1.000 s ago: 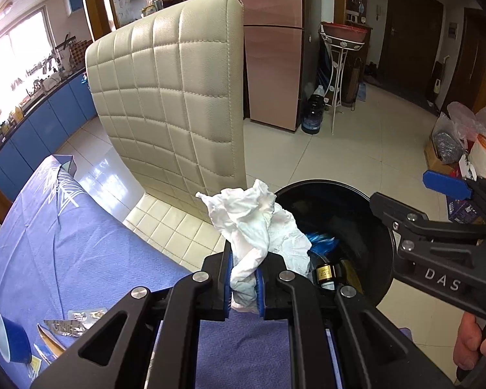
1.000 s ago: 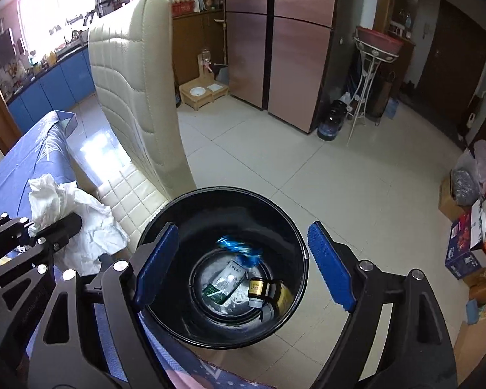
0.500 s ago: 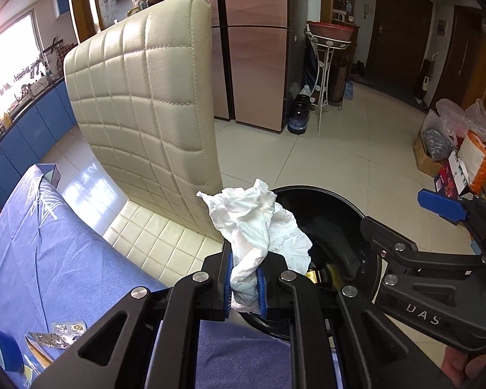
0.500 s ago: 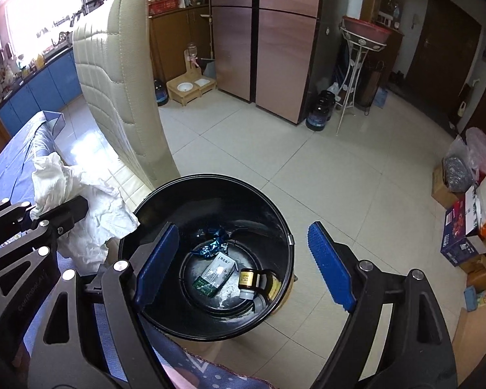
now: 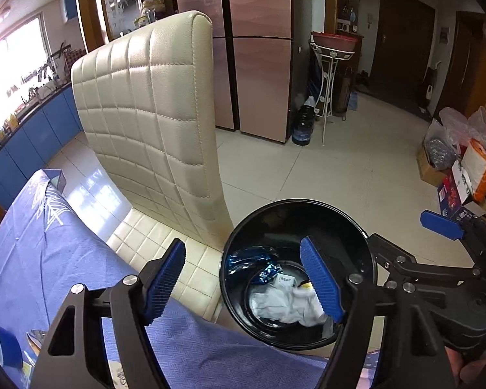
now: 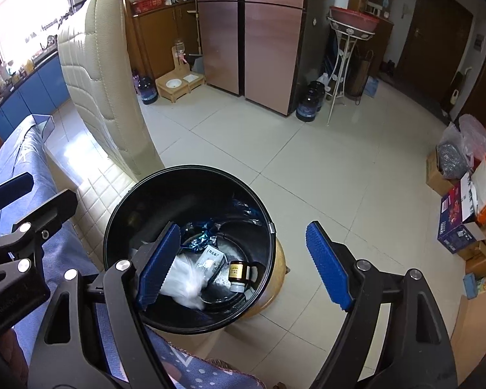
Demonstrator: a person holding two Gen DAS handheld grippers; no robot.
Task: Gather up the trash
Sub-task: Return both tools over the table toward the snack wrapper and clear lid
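Tissue: crumpled white paper tissue lies in the round black plastic bin, near side; a light, soft, crushable wad, best pinched anywhere on its bulk.
Left gripper: jaws just opened wide, nothing between them.
Right gripper: spread wide, empty, over the bin.
Surface: blue patterned tablecloth, left.
Room: cream quilted chair beyond; tiled floor.

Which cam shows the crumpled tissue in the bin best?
Left wrist: the crumpled tissue lies sharp at the bottom of the black bin, only its right edge behind a jaw pad. Right wrist shows it blurred and partly hidden behind the right gripper's left pad.
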